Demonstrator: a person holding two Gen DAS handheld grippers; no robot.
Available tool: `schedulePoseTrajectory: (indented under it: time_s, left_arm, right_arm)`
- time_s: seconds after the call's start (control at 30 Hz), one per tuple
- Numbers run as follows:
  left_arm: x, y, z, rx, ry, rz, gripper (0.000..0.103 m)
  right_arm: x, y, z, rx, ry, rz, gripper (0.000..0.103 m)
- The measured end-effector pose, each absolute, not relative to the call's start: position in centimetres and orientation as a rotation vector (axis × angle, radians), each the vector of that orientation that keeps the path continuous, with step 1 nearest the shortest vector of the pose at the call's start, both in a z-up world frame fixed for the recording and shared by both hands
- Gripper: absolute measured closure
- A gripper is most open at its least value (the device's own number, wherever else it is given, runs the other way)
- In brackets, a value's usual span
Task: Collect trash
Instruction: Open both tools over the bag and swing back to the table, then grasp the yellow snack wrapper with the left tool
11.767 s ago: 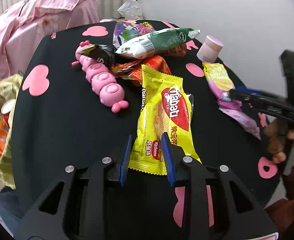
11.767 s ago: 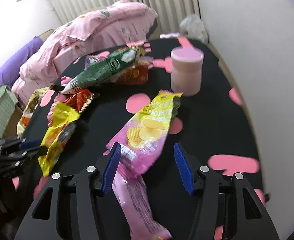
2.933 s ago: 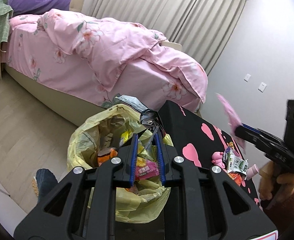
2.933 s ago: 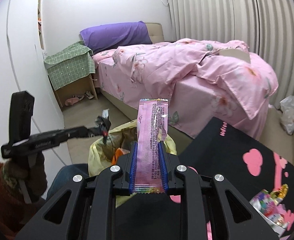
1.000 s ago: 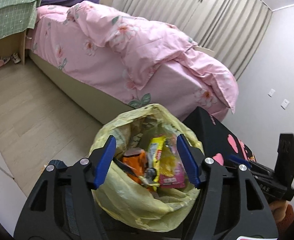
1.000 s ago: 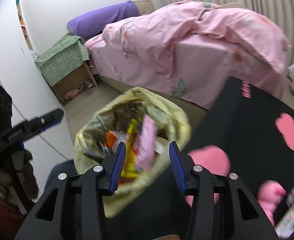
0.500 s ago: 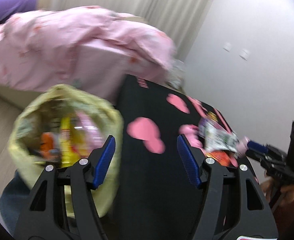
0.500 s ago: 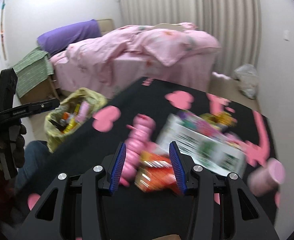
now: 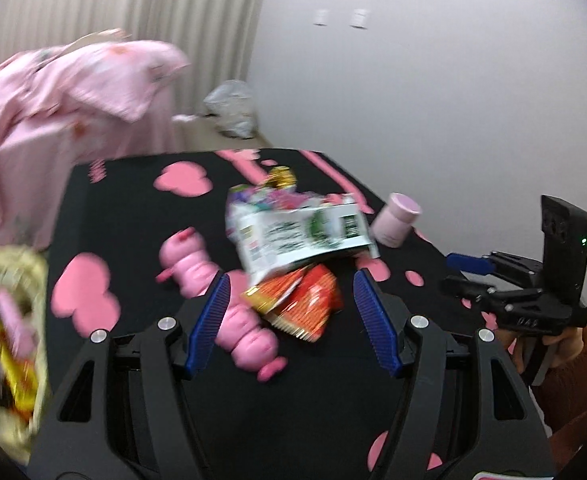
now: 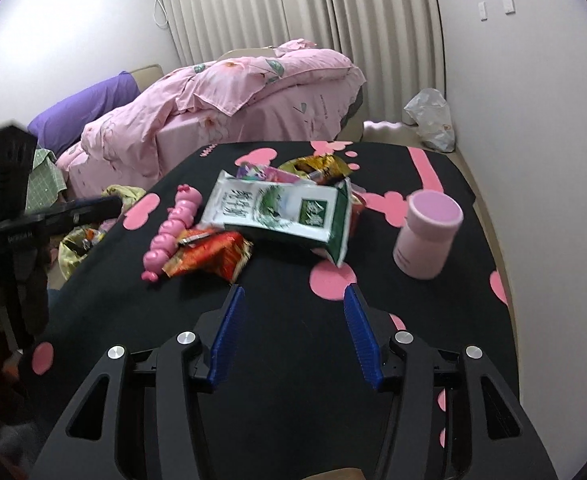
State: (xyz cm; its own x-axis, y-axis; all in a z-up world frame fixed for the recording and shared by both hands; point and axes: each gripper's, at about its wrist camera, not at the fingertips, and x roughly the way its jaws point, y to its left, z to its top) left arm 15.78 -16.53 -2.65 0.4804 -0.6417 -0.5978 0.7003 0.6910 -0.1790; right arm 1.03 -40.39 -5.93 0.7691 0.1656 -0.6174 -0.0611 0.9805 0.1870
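Observation:
A pile of wrappers lies mid-table: a green and white packet [image 10: 285, 210] on top, an orange-red packet [image 10: 209, 256] in front of it, colourful wrappers [image 10: 313, 168] behind. The same green and white packet [image 9: 297, 236] and orange-red packet [image 9: 297, 300] show in the left wrist view. My left gripper [image 9: 293, 320] is open and empty, just short of the orange-red packet. My right gripper [image 10: 293, 328] is open and empty, over bare table in front of the pile. The yellow trash bag [image 9: 9, 344] with wrappers inside hangs at the table's left edge.
A pink caterpillar toy [image 10: 171, 226] lies left of the pile. A pink jar [image 10: 427, 236] stands at the right. The black table [image 10: 293, 292] has pink heart patches. A bed with a pink duvet [image 10: 245, 96] stands beyond. A white plastic bag [image 10: 429, 118] sits on the floor by the wall.
Both grippers have swung from the trash bag back to the table. The pink wrapper and the yellow packet were dropped in the bag; both grippers are now open and empty, facing the pile.

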Motion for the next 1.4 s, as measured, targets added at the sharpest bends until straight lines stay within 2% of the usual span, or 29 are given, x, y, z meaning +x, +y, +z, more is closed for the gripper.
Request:
schedulePoseTrajectory:
  time_s: [0.43, 0.53, 0.63, 0.73, 0.77, 0.8, 0.83, 0.87, 1.2, 1.4]
  left_arm:
    - [25.1, -27.0, -2.4, 0.321, 0.691, -0.82, 0.042]
    - [28.7, -29.1, -3.5, 0.295, 0.786, -0.804, 0.042]
    - [32.3, -31.7, -5.8, 0.274, 0.97, -0.808, 0.042]
    - [33.8, -33.1, -7.3, 0.326, 0.994, -0.736, 0.042]
    - [33.9, -33.3, -7.6, 0.343, 0.994, -0.713, 0.042]
    - [34.0, -33.5, -7.9, 0.357, 1.0, -0.685, 0.049]
    - [34.2, -33.5, -8.1, 0.348, 1.013, -0.668, 0.065]
    - [34.1, -33.4, -8.1, 0.33, 1.018, -0.664, 0.068]
    - [27.3, -28.8, -1.5, 0.236, 0.784, -0.661, 0.072]
    - [23.9, -24.2, 1.8, 0.102, 0.758, -0.691, 0.072]
  right_arm:
    - [-0.7, -42.0, -9.0, 0.219, 0.712, 0.068, 0.054]
    - [-0.6, -42.5, -9.3, 0.237, 0.71, 0.067, 0.054]
    - [-0.5, -42.9, -9.5, 0.252, 0.701, 0.058, 0.054]
    - [-0.4, -43.6, -10.0, 0.289, 0.706, 0.065, 0.054]
    - [-0.4, -43.7, -10.2, 0.298, 0.709, 0.069, 0.054]
    - [-0.4, -43.7, -10.2, 0.302, 0.71, 0.073, 0.054]
    - [-0.4, -43.8, -10.2, 0.306, 0.71, 0.077, 0.054]
    - [-0.5, -43.9, -10.3, 0.311, 0.709, 0.081, 0.054]
    - [-0.5, -43.9, -10.3, 0.318, 0.706, 0.075, 0.054]
    - [-0.4, -43.2, -9.8, 0.291, 0.7, 0.064, 0.054]
